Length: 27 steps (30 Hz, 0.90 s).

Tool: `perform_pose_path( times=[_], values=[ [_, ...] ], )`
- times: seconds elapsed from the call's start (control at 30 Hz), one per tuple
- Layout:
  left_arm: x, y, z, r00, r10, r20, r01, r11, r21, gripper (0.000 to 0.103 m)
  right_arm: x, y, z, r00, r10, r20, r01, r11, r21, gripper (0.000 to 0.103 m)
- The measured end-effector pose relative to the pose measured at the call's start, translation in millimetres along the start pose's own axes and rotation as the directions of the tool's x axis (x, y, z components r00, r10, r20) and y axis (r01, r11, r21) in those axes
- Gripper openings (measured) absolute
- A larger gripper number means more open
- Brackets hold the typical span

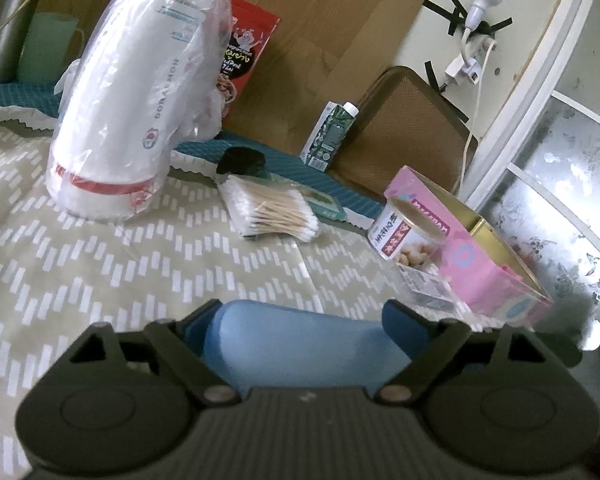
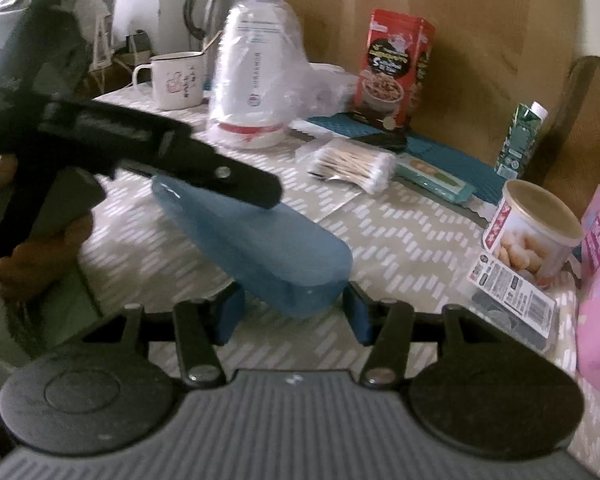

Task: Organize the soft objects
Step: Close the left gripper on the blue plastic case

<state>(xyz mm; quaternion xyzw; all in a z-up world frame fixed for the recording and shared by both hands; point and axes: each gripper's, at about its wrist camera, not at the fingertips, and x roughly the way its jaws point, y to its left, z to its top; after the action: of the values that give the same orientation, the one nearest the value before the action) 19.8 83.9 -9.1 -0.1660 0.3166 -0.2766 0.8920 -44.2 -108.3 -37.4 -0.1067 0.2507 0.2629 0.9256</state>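
Note:
A blue oblong case (image 1: 300, 344) lies across the patterned tablecloth (image 1: 100, 280). My left gripper (image 1: 302, 312) is shut on one end of it, blue pads pressed to both sides. In the right wrist view the case (image 2: 260, 240) runs away from me to the left, and my right gripper (image 2: 295, 296) is shut on its near end. A hand holds the left gripper there, with one black finger (image 2: 240, 178) lying over the case's far end. A pack of cotton swabs (image 1: 272, 212) (image 2: 352, 166) lies further back.
A plastic-wrapped white stack (image 1: 124, 120) (image 2: 256, 80) stands at the back. A round can (image 1: 404, 236) (image 2: 532, 232), a pink box (image 1: 480, 264) and a barcoded packet (image 2: 512, 300) sit to the right. Behind are a red snack bag (image 2: 392, 68), green carton (image 2: 520, 136), mug (image 2: 176, 80) and kettle (image 2: 216, 12).

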Motion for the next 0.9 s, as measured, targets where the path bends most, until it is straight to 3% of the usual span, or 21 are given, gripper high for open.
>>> perform_pose_path(
  times=[0.3, 0.47, 0.7, 0.8, 0.9],
  values=[
    [1.9, -5.2, -1.8, 1.0, 0.028, -0.003, -0.028, 0.999, 0.042, 0.085, -7.8, 0.3, -9.3, 1.0, 0.009, 0.028, -0.009, 1.0, 0.02, 0.059],
    [1.7, -4.4, -1.1, 1.0, 0.021, -0.003, -0.021, 0.999, 0.038, 0.09, -13.8, -3.6, -17.5, 0.999, 0.004, 0.046, -0.005, 0.999, 0.035, 0.062],
    [-12.4, 22.7, 0.1, 0.997, -0.066, 0.035, 0.07, 0.991, -0.116, 0.095, -19.2, -7.4, -24.4, 0.998, 0.007, 0.068, -0.011, 0.999, 0.052, 0.063],
    [-20.1, 31.3, -1.4, 0.996, -0.068, 0.059, 0.077, 0.983, -0.167, 0.095, -21.6, -9.7, -26.2, 0.997, 0.008, 0.08, -0.012, 0.999, 0.052, 0.063],
    [-23.6, 30.4, -3.1, 0.997, -0.05, 0.059, 0.058, 0.986, -0.155, 0.095, -24.0, -12.1, -27.9, 0.995, 0.011, 0.094, -0.016, 0.998, 0.056, 0.066]
  ],
)
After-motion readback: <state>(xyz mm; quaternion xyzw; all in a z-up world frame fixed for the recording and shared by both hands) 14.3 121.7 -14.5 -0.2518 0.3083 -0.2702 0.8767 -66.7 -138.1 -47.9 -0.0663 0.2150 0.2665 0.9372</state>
